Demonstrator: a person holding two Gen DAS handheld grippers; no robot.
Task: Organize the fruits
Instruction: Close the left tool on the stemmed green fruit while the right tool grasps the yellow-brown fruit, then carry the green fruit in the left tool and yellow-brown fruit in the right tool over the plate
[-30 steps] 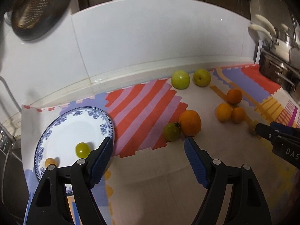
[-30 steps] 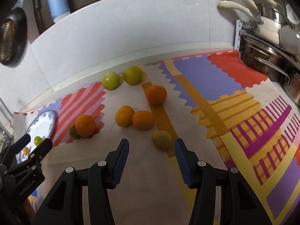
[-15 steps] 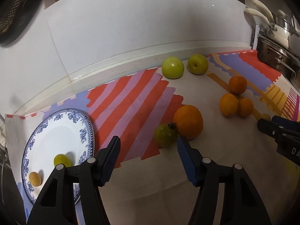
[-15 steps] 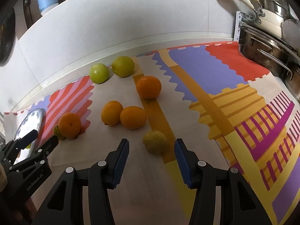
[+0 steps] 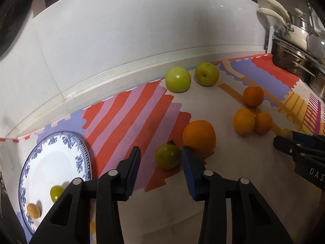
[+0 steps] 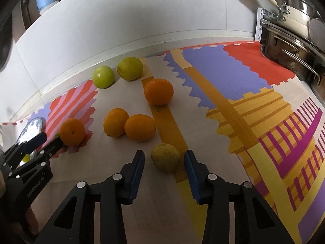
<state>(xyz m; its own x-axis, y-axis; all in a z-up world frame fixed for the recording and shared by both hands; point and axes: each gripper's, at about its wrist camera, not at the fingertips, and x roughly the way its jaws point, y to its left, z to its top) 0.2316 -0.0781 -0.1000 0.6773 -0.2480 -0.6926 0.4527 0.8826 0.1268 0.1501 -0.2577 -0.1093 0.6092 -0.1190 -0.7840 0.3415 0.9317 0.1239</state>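
Between blue ribbed gripper (image 6: pixel 164 158) pads: round, dimpled yellow fruit (image 6: pixel 166 157).

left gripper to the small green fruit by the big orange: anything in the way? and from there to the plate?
Nothing visible blocks either leg. The left gripper is open, and the small green fruit sits between its fingertips. The big orange crowds the right finger. The path to the plate crosses bare striped mat.

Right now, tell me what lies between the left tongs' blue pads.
The small green fruit, resting on the mat, sits in the open gap of the left tongs, ungripped. Left wrist view shows it, with the big orange just beyond.
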